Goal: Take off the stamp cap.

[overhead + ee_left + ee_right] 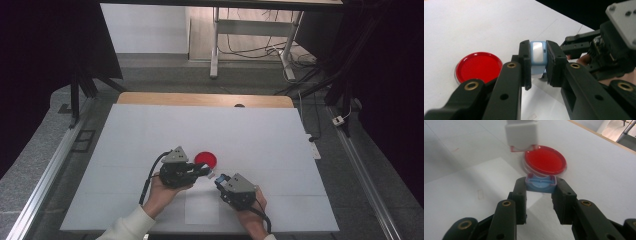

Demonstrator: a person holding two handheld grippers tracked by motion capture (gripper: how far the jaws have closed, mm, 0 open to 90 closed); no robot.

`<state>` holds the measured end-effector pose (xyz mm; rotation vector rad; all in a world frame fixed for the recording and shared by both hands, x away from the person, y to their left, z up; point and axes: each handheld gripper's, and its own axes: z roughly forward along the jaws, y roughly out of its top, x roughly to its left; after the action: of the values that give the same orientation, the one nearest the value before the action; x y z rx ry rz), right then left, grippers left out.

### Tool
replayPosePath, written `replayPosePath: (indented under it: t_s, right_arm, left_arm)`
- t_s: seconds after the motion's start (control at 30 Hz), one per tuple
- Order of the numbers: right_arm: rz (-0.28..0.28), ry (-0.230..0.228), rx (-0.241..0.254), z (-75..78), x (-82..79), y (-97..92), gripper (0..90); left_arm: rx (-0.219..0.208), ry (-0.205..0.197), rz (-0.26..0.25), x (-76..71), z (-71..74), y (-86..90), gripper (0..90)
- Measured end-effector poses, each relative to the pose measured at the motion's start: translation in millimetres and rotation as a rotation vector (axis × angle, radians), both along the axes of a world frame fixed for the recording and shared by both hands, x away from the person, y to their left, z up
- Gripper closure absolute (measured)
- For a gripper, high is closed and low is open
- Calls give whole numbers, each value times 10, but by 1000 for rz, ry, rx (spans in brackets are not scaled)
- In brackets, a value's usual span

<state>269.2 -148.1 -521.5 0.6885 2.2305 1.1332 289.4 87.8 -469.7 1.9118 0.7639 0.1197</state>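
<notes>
Blue block (538, 59) sits pinched in our left gripper (538, 65) just above the white table (150, 135); our right gripper (540, 187) clamps a blue cap (540, 185). Red dish (206, 159) lies just beside both.

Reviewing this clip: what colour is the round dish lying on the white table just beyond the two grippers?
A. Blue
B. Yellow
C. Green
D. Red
D. The round dish is bright red in the high view, lying flat on the white table just past the left gripper, and it shows red in both gripper views as well.
</notes>
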Motion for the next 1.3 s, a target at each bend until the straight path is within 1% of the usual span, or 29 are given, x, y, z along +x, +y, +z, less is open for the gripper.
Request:
replayPosePath:
  t_s: [0.07,0.13,0.17,0.4,0.47,0.5,0.53,0.6,0.63,0.77,0.8,0.93,1.03,1.07,1.2,1.3]
  right_arm:
    - [-12,2,-1,13,8,-63,652]
    - [-14,9,8,23,16,-129,651]
    - [-12,10,20,21,23,-159,651]
    - [-37,41,38,60,45,-391,651]
    - [-46,45,31,76,45,-472,651]
    - [-40,50,42,80,46,-514,651]
    - [-43,50,40,90,43,-559,651]
    - [-56,53,36,108,36,-650,651]
    - [-53,59,46,113,36,-698,651]
    - [-80,55,50,139,12,-885,651]
    - [-92,52,45,150,1,-934,651]
    - [-132,33,59,184,-47,-1134,651]
    - [-164,28,65,189,-84,-1269,651]
    - [-172,27,70,187,-93,-1306,651]
    - [-196,12,49,188,-130,-1425,651]
    - [-222,16,51,177,-136,-1511,650]
  left_arm:
    - [-2,3,3,6,-1,7,754]
    - [-2,2,7,9,-3,6,754]
    - [-1,2,6,10,-4,5,754]
    - [5,1,12,20,-8,15,754]
    - [6,1,11,22,-9,18,754]
    - [7,0,11,23,-9,19,754]
    - [6,0,12,24,-11,19,754]
    - [6,0,12,26,-13,21,754]
    - [5,1,12,28,-13,23,754]
    - [2,2,11,33,-11,32,754]
    - [1,2,11,34,-11,34,753]
    - [-4,2,8,34,-6,41,754]
    - [-5,1,4,36,0,44,754]
    - [-7,2,4,36,3,45,753]
    - [-15,0,1,35,23,49,754]
    - [-18,-2,1,41,31,56,753]
